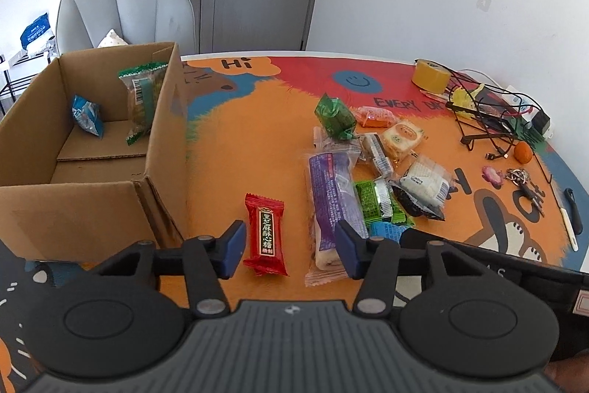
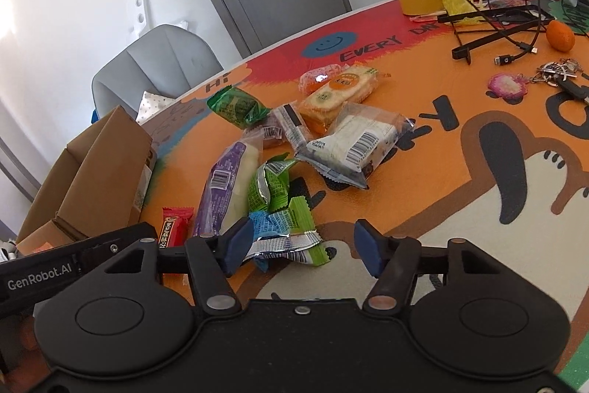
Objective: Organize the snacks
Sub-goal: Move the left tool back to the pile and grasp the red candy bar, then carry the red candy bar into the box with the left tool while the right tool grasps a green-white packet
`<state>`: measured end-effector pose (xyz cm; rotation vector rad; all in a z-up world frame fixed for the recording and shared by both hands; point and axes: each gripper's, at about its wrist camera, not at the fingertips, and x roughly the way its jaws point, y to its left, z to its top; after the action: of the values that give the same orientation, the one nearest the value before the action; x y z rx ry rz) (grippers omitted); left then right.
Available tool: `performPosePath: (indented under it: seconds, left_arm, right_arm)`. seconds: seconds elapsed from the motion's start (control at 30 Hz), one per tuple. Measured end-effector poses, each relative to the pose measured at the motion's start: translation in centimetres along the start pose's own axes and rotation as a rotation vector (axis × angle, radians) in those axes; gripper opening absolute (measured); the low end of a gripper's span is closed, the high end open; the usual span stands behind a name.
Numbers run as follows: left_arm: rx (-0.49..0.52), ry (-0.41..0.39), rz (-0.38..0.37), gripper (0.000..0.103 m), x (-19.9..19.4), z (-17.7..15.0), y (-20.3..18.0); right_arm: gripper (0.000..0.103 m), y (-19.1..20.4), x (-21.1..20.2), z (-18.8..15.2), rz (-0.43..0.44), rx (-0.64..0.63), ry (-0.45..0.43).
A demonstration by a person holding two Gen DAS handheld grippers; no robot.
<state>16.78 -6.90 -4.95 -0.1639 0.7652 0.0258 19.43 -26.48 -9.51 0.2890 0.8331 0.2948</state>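
Note:
A cardboard box (image 1: 162,150) stands at the left of the table and holds a blue packet (image 1: 86,115) and a green-ended clear packet (image 1: 141,98). My left gripper (image 1: 291,245) is open, with a red candy packet (image 1: 265,234) lying between its fingers on the mat. A purple roll cake packet (image 1: 331,197) lies just to the right. My right gripper (image 2: 303,245) is open over a blue and green wrapper (image 2: 287,234). More snacks lie behind: a white cake packet (image 2: 353,142), a cracker packet (image 2: 338,94) and a dark green packet (image 2: 235,107).
A yellow tape roll (image 1: 429,74), tangled black cables (image 1: 489,113), a mandarin (image 1: 522,151), keys (image 1: 522,179) and a pink charm (image 1: 493,175) lie at the right of the colourful mat. A grey chair (image 1: 121,10) stands behind the box.

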Motion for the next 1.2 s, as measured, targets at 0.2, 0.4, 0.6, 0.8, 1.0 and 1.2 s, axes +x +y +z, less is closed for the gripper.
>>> performPosePath:
  seconds: [0.2,0.4,0.6,0.8,1.0,1.2]
  left_arm:
    - [-0.017,0.032,0.036,0.05,1.7,0.0,0.2]
    - [-0.029,0.042,0.048,0.05,3.2,0.1,0.4]
    - [-0.019,0.066,0.052,0.04,4.5,-0.2,0.6]
    - [-0.008,0.074,0.041,0.019,4.8,-0.5,1.1]
    - [0.01,0.045,-0.006,0.018,3.3,0.0,0.7]
    - [0.014,0.005,-0.029,0.018,1.2,1.3,0.7]
  right_arm:
    - [0.049,0.6,1.1,-0.1,0.023,-0.045,0.021]
    - [0.036,0.4,1.3,0.3,0.049,-0.038,0.042]
    - [0.027,0.0,0.6,0.4,0.05,-0.027,0.023]
    - [0.027,0.3,-0.4,0.6,0.06,-0.013,-0.022]
    - [0.027,0.9,-1.2,1.1,0.071,-0.003,-0.057]
    - [0.027,1.8,-1.9,2.1,0.109,0.006,-0.098]
